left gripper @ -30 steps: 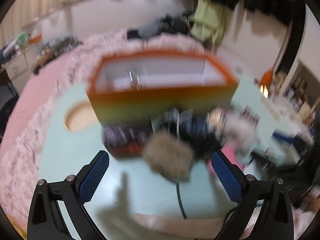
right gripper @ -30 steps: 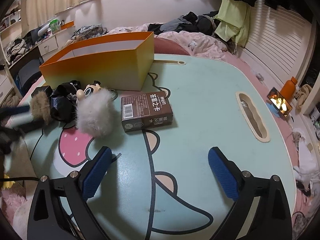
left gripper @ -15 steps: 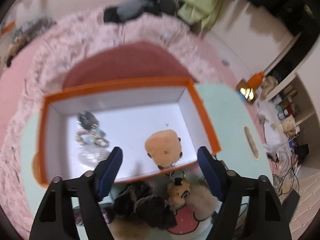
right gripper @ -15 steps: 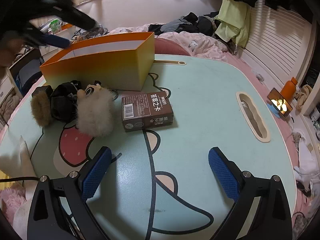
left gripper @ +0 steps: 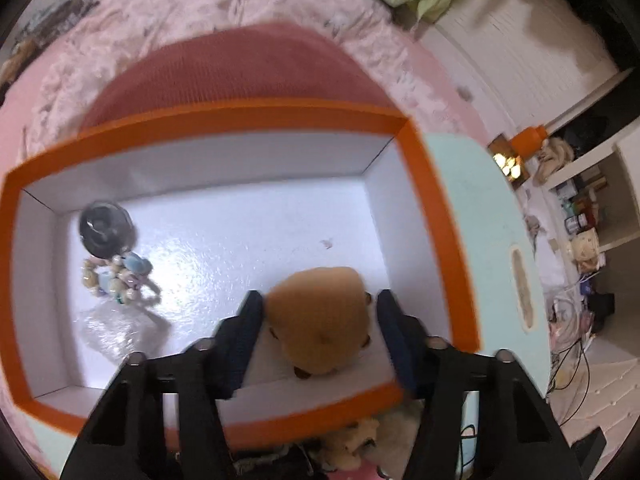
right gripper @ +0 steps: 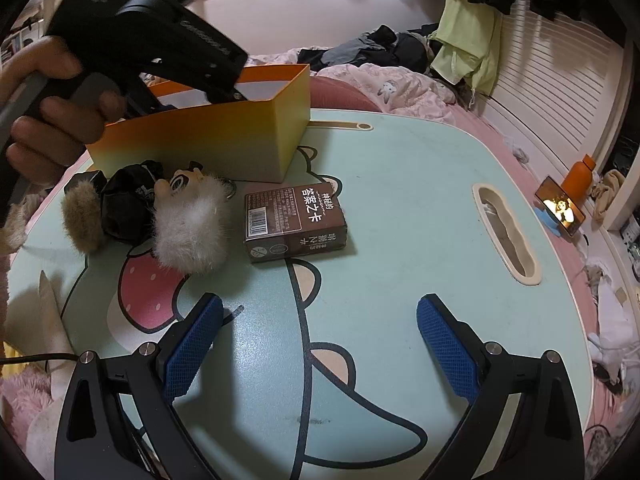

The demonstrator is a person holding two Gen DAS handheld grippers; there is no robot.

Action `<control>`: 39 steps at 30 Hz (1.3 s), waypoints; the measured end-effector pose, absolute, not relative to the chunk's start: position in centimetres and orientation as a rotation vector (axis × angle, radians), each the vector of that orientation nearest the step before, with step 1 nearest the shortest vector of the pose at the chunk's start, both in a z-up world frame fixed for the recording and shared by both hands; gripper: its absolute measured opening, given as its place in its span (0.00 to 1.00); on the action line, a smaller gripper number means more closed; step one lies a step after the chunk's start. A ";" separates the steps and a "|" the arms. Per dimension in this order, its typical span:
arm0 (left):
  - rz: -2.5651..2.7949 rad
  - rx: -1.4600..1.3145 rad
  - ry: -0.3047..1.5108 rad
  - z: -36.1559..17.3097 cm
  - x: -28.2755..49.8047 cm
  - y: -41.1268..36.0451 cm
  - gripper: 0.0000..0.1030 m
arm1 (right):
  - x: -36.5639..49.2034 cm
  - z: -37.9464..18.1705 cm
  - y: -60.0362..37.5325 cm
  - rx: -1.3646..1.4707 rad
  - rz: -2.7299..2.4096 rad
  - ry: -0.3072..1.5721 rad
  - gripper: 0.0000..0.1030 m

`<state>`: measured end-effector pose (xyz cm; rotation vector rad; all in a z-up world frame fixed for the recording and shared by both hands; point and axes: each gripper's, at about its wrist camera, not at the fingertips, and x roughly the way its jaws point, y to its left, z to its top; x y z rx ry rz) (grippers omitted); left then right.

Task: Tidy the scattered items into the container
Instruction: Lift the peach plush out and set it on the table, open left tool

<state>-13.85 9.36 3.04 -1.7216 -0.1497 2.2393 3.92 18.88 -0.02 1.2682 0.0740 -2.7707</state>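
Note:
My left gripper (left gripper: 320, 300) points down into the orange box (left gripper: 248, 120). Its jaws are closing with a tan plush toy (left gripper: 320, 320) between them; a thin gap still shows at the right pad. A black round item (left gripper: 105, 228) and a bead bracelet (left gripper: 116, 280) lie at the box's left end. In the right wrist view a hand (right gripper: 48, 128) holds that gripper's black body (right gripper: 160, 32) over the box (right gripper: 224, 144). My right gripper (right gripper: 320, 340) hangs open over the table (right gripper: 400, 200), holding nothing. Beyond it lie a brown card box (right gripper: 294, 224), a white pompom (right gripper: 188, 236), a brown fur ball (right gripper: 82, 216) and a black bundle (right gripper: 128, 204).
A small doll face (right gripper: 180, 182) lies beside the pompom. The table has a handle slot (right gripper: 504, 236) on its right side. An orange bottle (right gripper: 580, 178) and a lit phone (right gripper: 560, 210) stand on the floor beyond. Pink bedding (right gripper: 400, 84) lies behind the table.
The left gripper has gone from low in front of the table's items to above the box, tilted down, and its jaws have narrowed around the plush. The right gripper has stayed put.

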 end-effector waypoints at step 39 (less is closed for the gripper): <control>2.353 -1.255 -0.110 4.5 2.3 3.1 0.76 | 3.6 -0.1 18.4 1.275 -2.765 0.074 0.96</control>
